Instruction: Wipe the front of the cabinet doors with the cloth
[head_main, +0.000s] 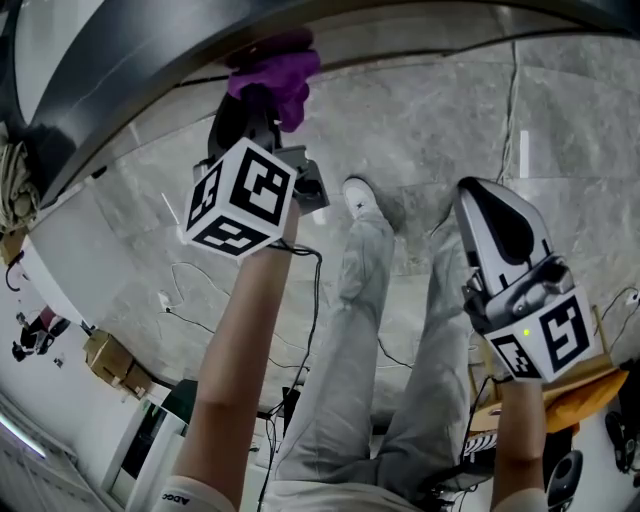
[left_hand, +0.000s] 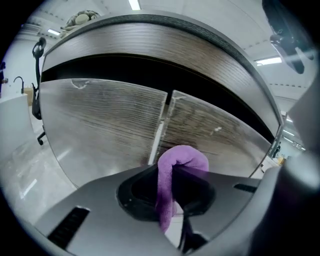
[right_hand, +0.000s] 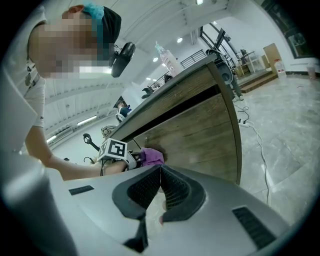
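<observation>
A purple cloth (head_main: 275, 75) is pinched in my left gripper (head_main: 262, 100), which is shut on it and holds it against the cabinet front at the top of the head view. In the left gripper view the cloth (left_hand: 180, 160) bulges out of the left gripper (left_hand: 172, 172), close to the seam between the two wood-grain doors (left_hand: 110, 120). My right gripper (head_main: 490, 215) hangs lower right, away from the cabinet, shut and empty. The right gripper view shows that gripper (right_hand: 160, 172), the cloth (right_hand: 151, 156) and the cabinet door (right_hand: 200, 130) beyond it.
The person's legs and white shoe (head_main: 360, 195) stand on the marble floor, where thin cables (head_main: 180, 290) run. A cardboard box (head_main: 110, 360) lies lower left. A bottle (right_hand: 167, 57) stands on the cabinet top. A dark gap runs above the doors (left_hand: 125, 67).
</observation>
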